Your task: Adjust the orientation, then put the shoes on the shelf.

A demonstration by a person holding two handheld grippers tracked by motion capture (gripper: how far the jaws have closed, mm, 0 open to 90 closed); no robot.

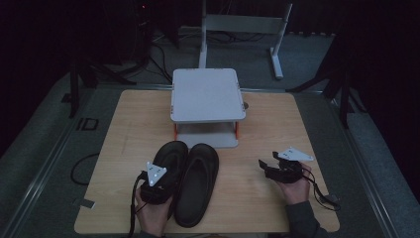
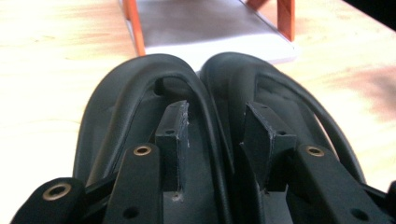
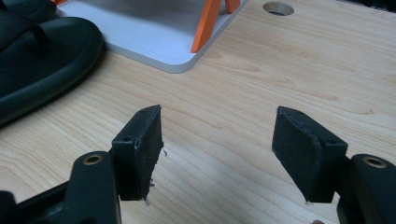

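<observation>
Left claw: black, two flat rubbery pads on bolted arms, jaws set narrow with a gap between; they straddle the touching inner rims of the two sandals, with no visible grip on either. Grey three-cornered plate on top. Held over the heel end of the left sandal.

Right claw: same build, pad edges frayed, jaws spread wide, nothing between them; hovers over bare bench near the right front edge, well apart from the sandals.

Pair of sandals: black, matte, moulded rubber, rounded toes, raised rims, thong straps. Lying side by side, touching along their length, toes toward the stand. Right sandal reaches nearer the front edge.

Stand: pale grey, two flat shelves with rounded corners, orange legs. At bench centre rear, lower shelf just beyond the toes.

Bench: light wood grain, smooth, rounded corners; round hole beside the stand.
</observation>
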